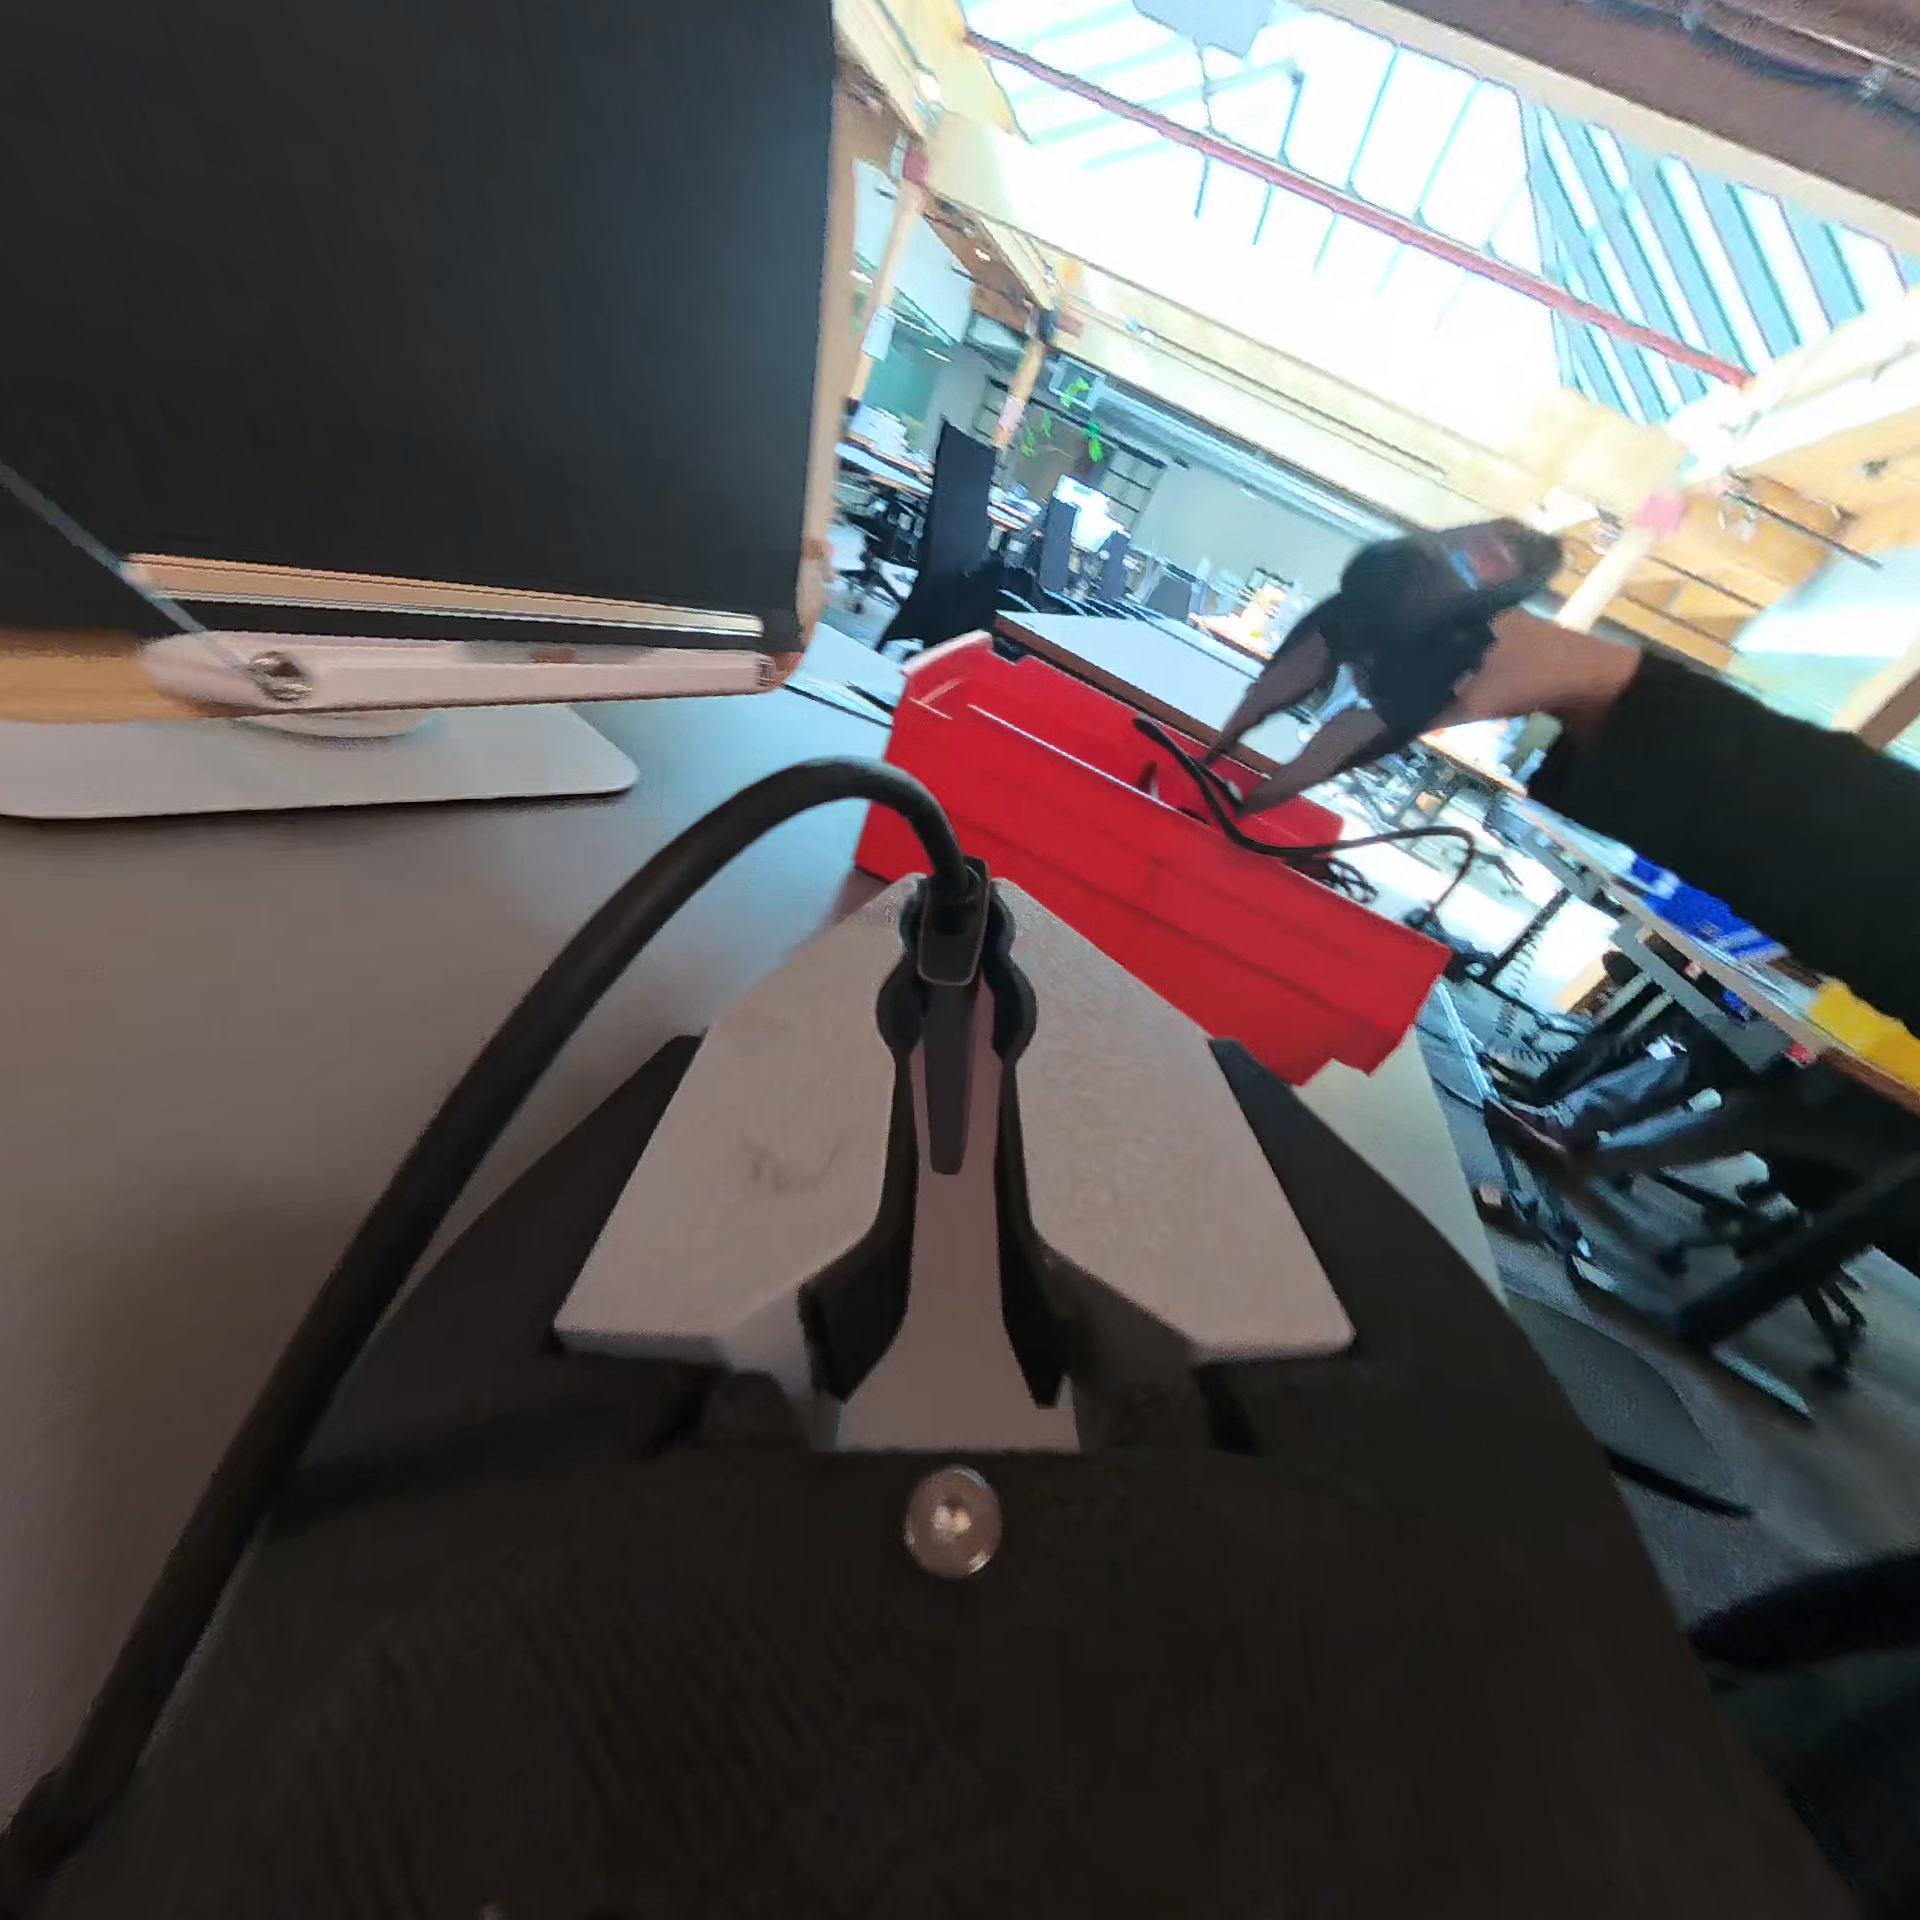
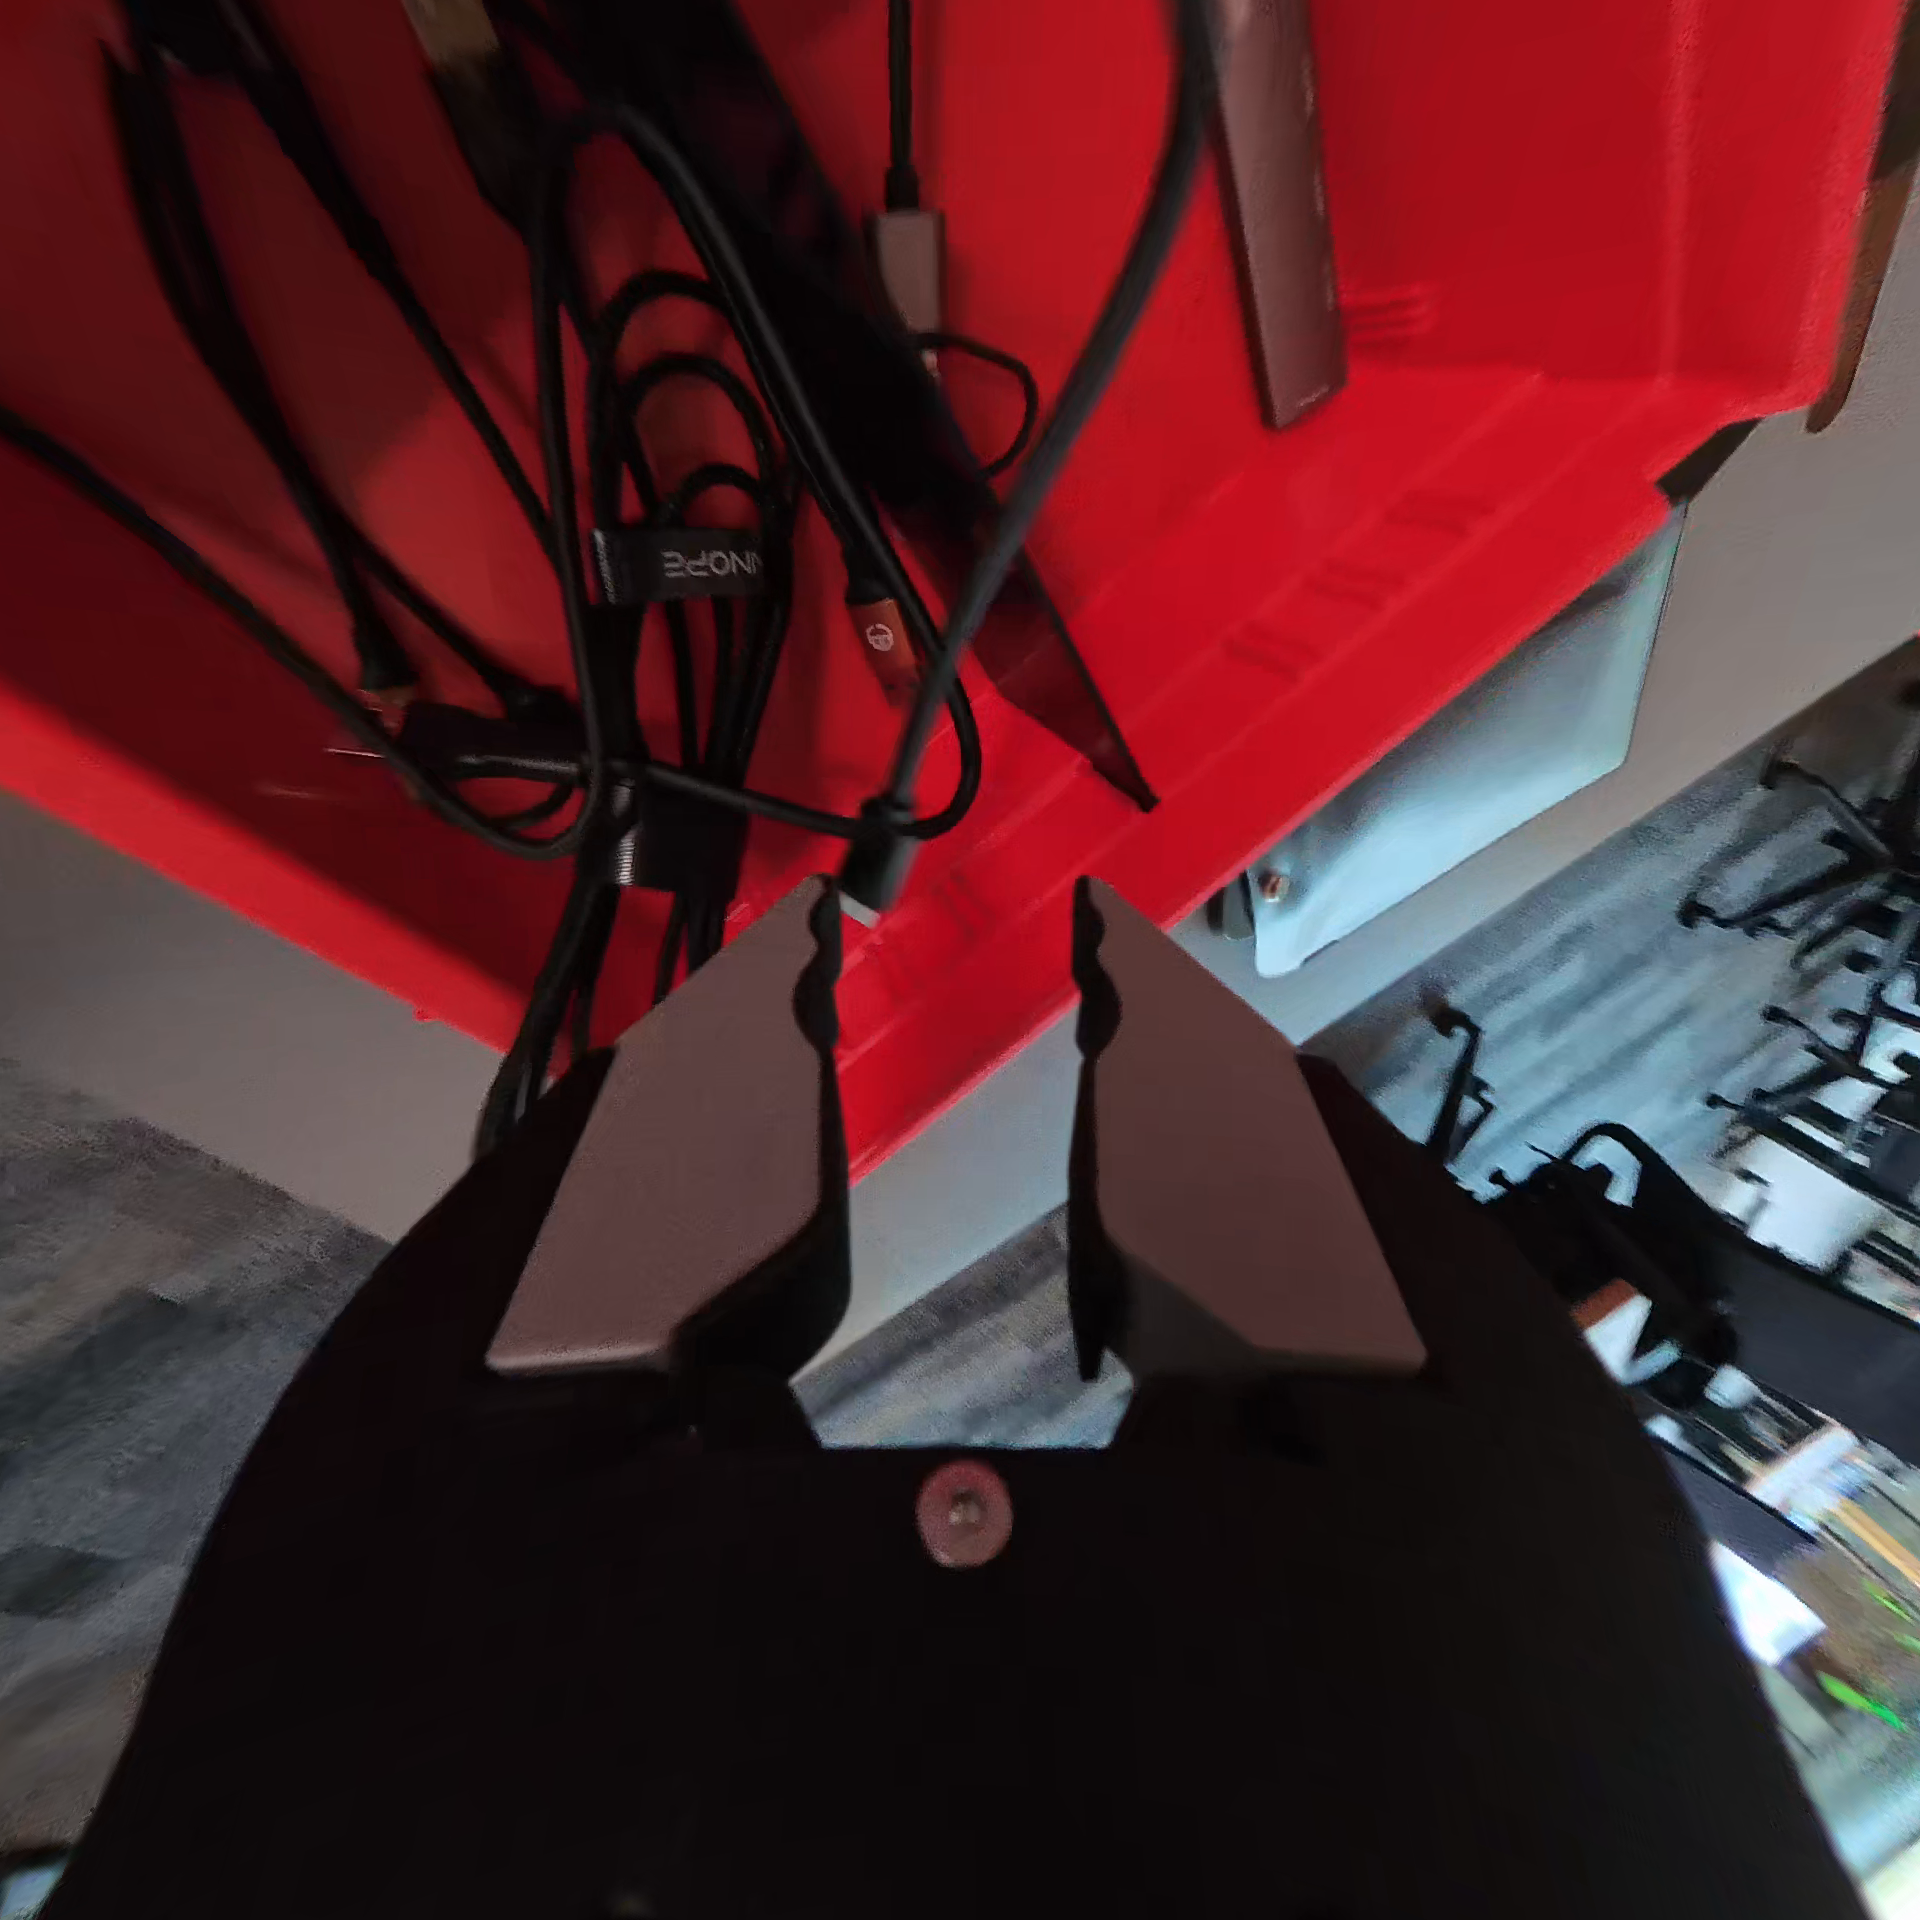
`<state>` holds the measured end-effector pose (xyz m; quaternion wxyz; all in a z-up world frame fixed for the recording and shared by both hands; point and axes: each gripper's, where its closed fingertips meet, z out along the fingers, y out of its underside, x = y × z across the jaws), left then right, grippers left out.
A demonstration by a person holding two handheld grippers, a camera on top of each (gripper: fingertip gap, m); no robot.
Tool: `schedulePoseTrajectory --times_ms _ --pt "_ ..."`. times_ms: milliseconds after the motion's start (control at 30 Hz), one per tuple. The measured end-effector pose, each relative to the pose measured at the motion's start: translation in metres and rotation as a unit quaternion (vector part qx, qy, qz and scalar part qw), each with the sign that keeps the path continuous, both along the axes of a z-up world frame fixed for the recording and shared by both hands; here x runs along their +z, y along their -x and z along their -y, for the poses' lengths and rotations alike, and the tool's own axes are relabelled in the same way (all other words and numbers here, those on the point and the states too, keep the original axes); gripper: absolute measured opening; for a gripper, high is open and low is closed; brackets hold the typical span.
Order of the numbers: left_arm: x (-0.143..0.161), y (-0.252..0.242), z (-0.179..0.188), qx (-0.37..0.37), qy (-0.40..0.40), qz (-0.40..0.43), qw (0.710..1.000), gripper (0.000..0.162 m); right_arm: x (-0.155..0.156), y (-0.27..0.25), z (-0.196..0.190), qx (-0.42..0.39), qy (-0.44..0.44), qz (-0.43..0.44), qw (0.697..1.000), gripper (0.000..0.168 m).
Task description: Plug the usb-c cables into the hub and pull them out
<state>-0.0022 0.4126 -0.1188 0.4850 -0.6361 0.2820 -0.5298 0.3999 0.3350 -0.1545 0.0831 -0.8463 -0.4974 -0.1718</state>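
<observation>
Open workshop hall. Skylights (image 1: 1382, 197) admit bright daylight between timber beams (image 1: 1226, 312). Grey desk (image 1: 312, 987) foreground; further tables (image 1: 1704, 935) and office chairs (image 1: 1621, 1174) on carpet (image 2: 156, 1299).

Hidden ends, cropped edges and motion blur

The black cable (image 1: 623, 997) leaves the left wrist view at the bottom-left, its far end unseen. The right gripper (image 1: 1262, 795) is blurred over the red bin (image 1: 1091, 831), its fingers indistinct. The cable tangle (image 2: 644, 623) and grey hub (image 2: 1283, 260) are cut by the top edge; the hub's ports are unreadable.
</observation>
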Motion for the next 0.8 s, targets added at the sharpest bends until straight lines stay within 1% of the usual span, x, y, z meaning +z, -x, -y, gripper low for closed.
schedulePoseTrajectory --times_ms 33,167,233,300,367,400,500,567,633,733,800 --pt "0.002 -0.004 0.005 -0.016 -0.005 0.002 1.0 0.006 0.007 0.004 0.002 -0.004 0.0 -0.022 1.0 0.046" --pt "0.007 -0.009 0.018 -0.051 -0.014 0.014 0.999 0.006 0.034 0.011 -0.002 -0.029 -0.027 -0.086 0.996 0.051" --pt "0.01 -0.01 0.023 -0.069 -0.018 0.024 0.997 0.006 0.052 0.016 -0.009 -0.043 -0.062 -0.123 0.99 0.051" --pt "0.014 -0.013 0.033 -0.099 -0.024 0.039 0.994 0.006 0.075 0.037 -0.016 -0.048 -0.1 -0.189 0.976 0.05" --pt "0.02 -0.015 0.042 -0.126 -0.028 0.059 0.99 0.006 0.1 0.076 -0.019 -0.038 -0.129 -0.271 0.953 0.052" --pt "0.024 -0.017 0.048 -0.143 -0.03 0.071 0.987 0.007 0.111 0.105 -0.016 -0.024 -0.127 -0.319 0.939 0.055" --pt "0.034 -0.019 0.065 -0.184 -0.045 0.099 0.977 0.006 0.127 0.206 0.006 0.043 -0.082 -0.443 0.892 0.056" --pt "0.039 -0.019 0.074 -0.2 -0.058 0.112 0.972 0.007 0.123 0.269 0.023 0.084 -0.044 -0.494 0.864 0.054" --pt "0.043 -0.019 0.081 -0.21 -0.072 0.121 0.967 0.007 0.102 0.323 0.035 0.106 -0.007 -0.522 0.847 0.055" --pt "0.046 -0.019 0.087 -0.217 -0.086 0.123 0.965 0.007 0.05 0.373 0.035 0.114 0.013 -0.496 0.861 0.056" --pt "0.049 -0.018 0.089 -0.216 -0.095 0.131 0.963 0.007 0.021 0.389 0.024 0.104 0.004 -0.474 0.874 0.053"
